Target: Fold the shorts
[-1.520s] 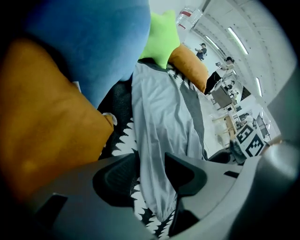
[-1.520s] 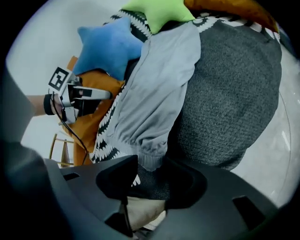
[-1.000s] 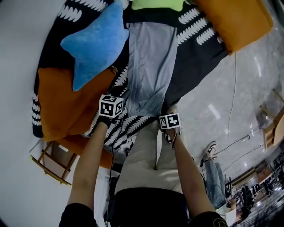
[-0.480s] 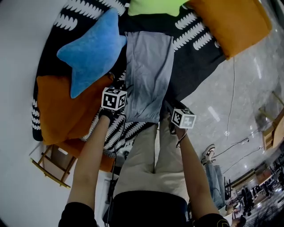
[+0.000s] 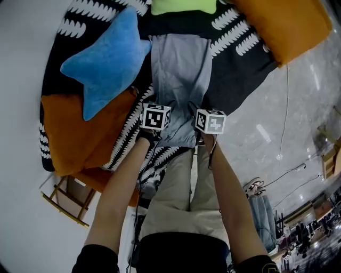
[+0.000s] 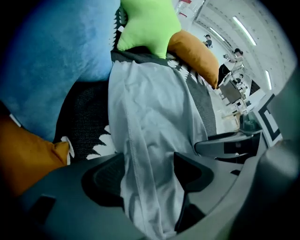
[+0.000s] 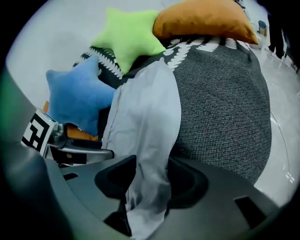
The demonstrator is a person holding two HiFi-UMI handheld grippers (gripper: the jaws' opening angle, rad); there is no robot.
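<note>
Open workspace, lab or office hall, with a lounge corner set up in it. You're standing on a polished stone floor (image 5: 303, 96) with a loose cable (image 5: 284, 112) trailing. Long ceiling strip lights (image 6: 243, 30). People (image 6: 238, 52) at far desks. Star cushions (image 5: 106, 58) on a black-and-white patterned cover (image 5: 229, 42).

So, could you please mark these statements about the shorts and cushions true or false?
1. The light grey fabric shorts lie on the black-and-white patterned cover. True.
2. The blue star-shaped plush cushion lies to the shorts' right in the head view. False: it lies to their left.
3. The star-shaped cushion at the shorts' far end is orange. False: it is lime green.
4. Grey cloth lies between the left hand-held gripper's jaws. True; those jaws have just been opening.
</note>
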